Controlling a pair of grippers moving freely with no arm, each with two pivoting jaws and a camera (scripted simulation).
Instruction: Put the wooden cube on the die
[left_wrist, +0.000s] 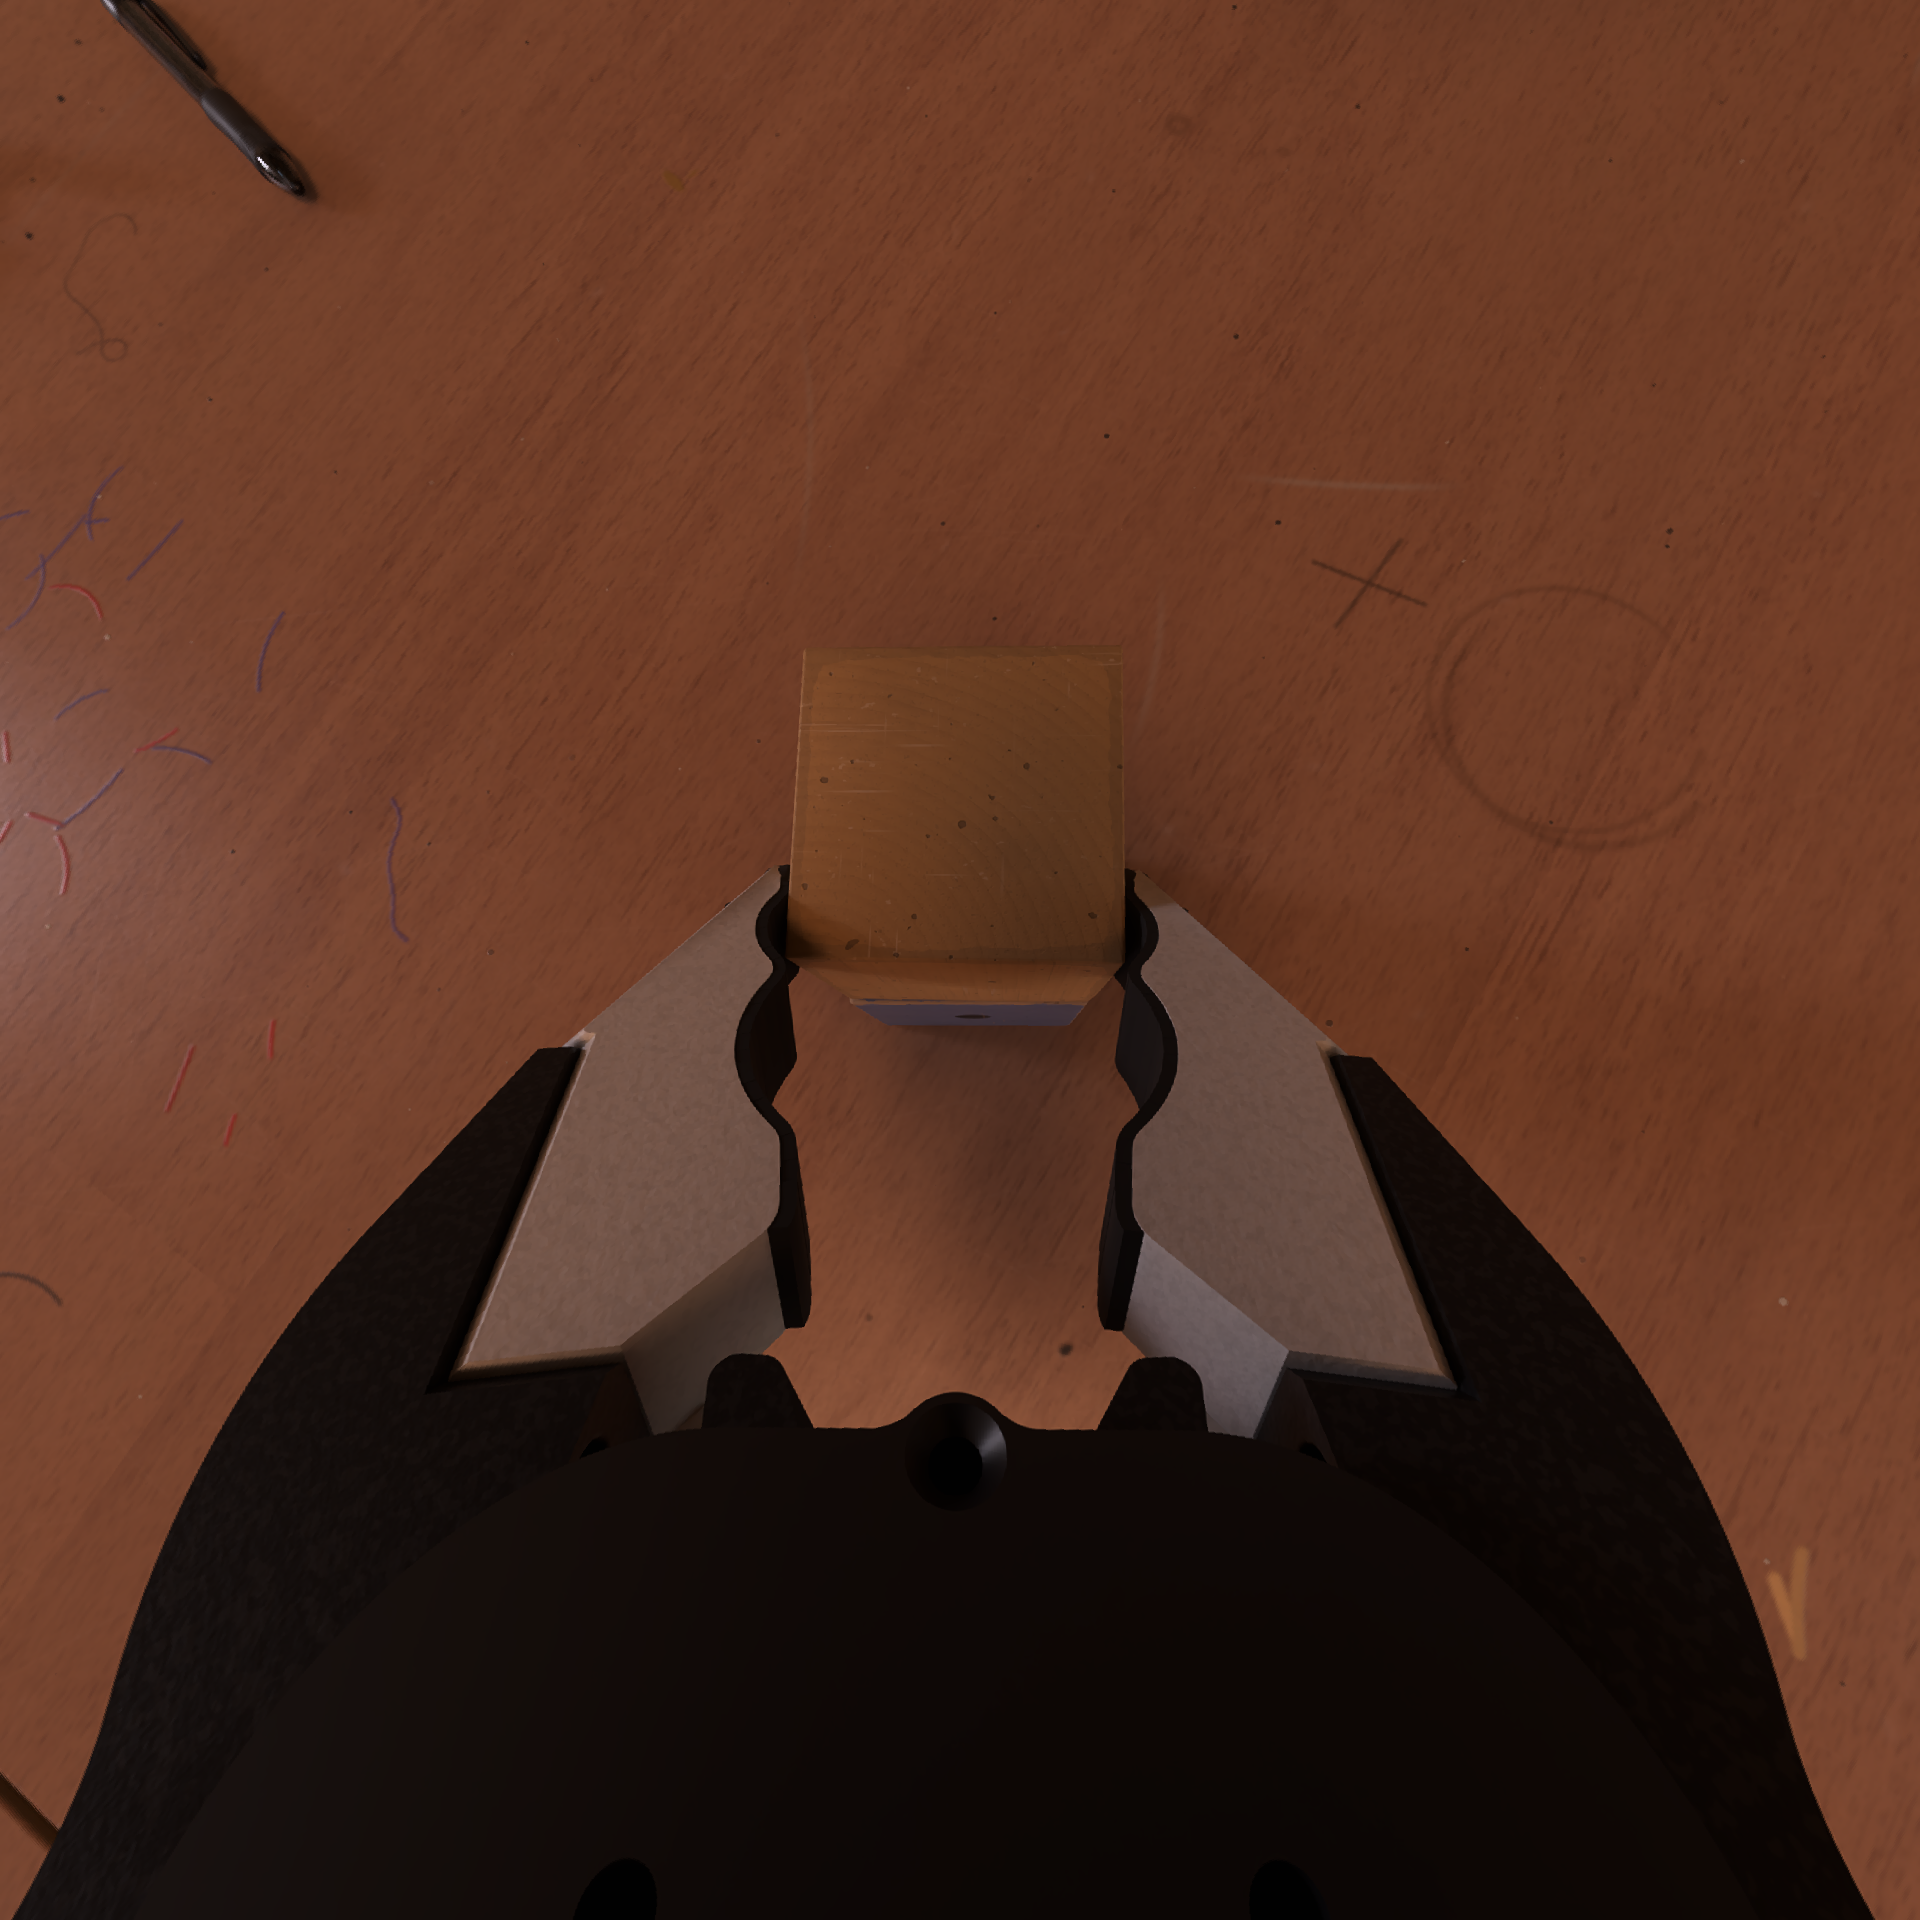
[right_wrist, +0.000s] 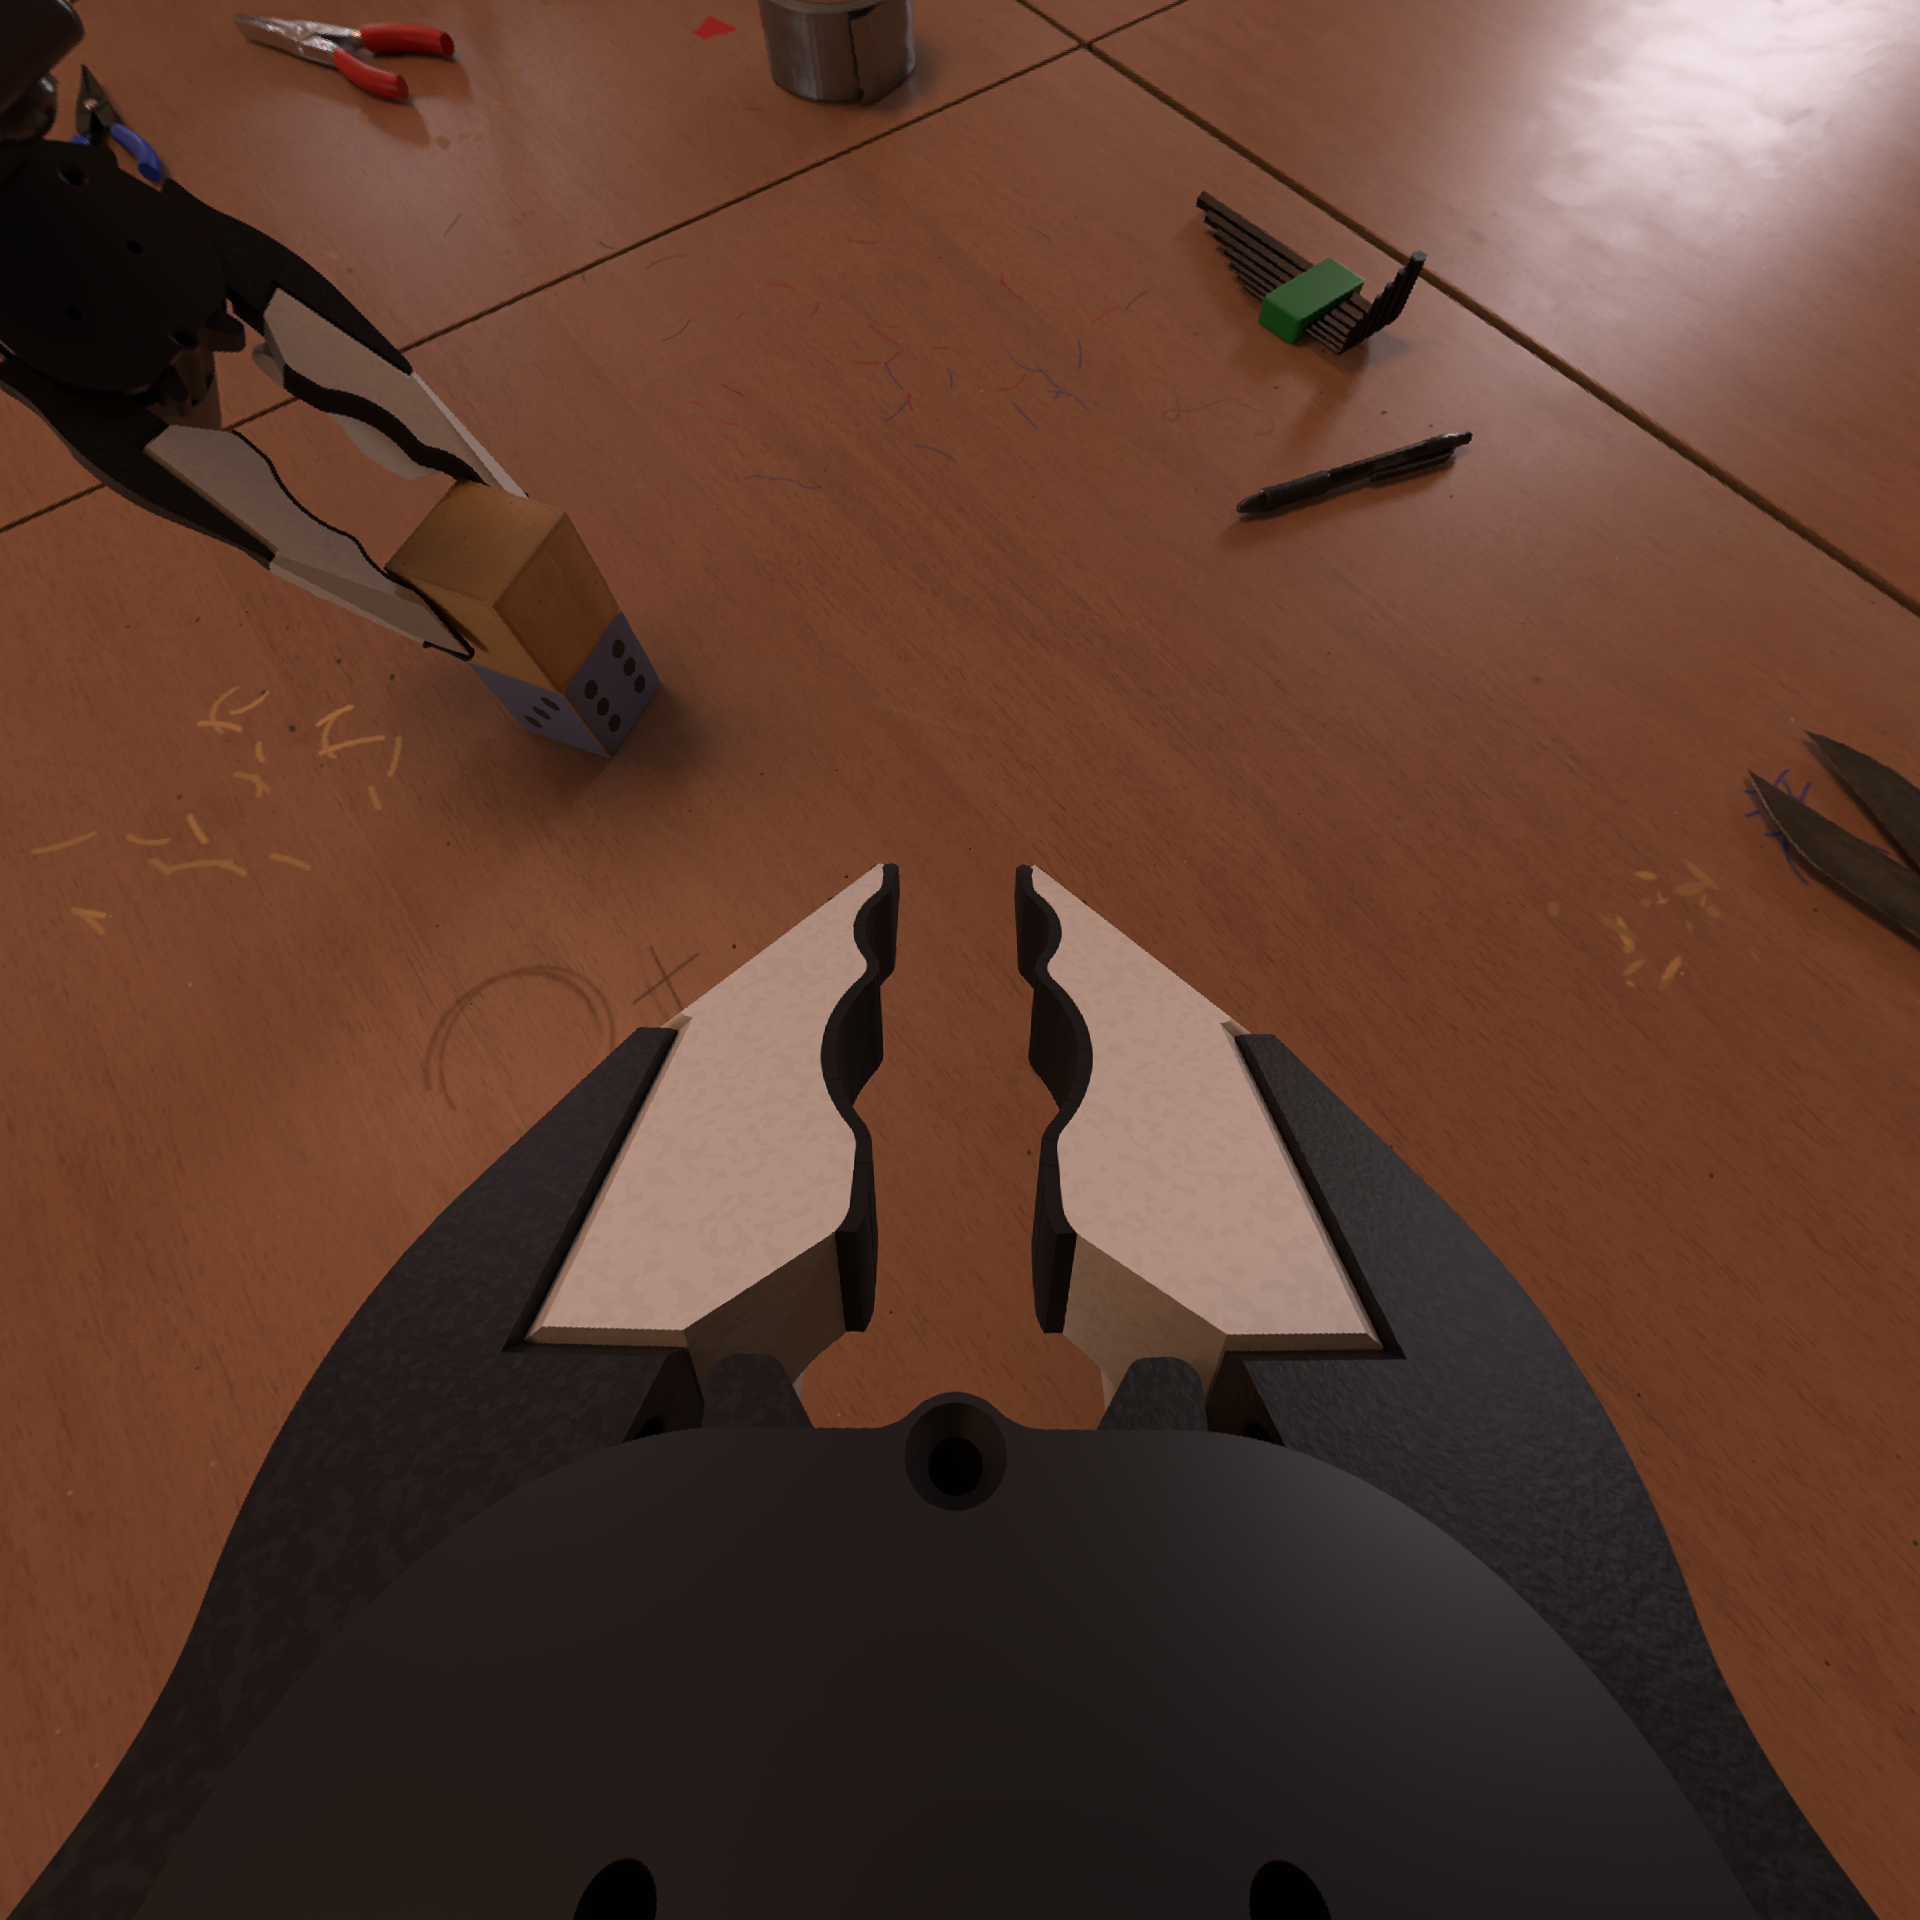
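Note:
The wooden cube (left_wrist: 956, 810) sits between my left gripper's (left_wrist: 956, 920) fingertips, which press on its two sides. Under the cube a strip of the pale die (left_wrist: 961, 1013) shows. In the right wrist view the cube (right_wrist: 520, 582) rests on top of the white die (right_wrist: 613, 691), which stands on the brown table (right_wrist: 1039, 644). The left gripper (right_wrist: 478, 566) reaches in from the upper left and grips the cube. My right gripper (right_wrist: 956, 883) hangs over the table, right of and nearer than the stack, its jaws apart and empty.
Red-handled pliers (right_wrist: 343, 52) and a metal cylinder (right_wrist: 836, 47) lie at the far edge. A hex key set with a green holder (right_wrist: 1309, 296), a black pen (right_wrist: 1351, 473) and dark shears (right_wrist: 1849, 831) lie to the right. A dark tool (left_wrist: 229, 114) lies at the far left.

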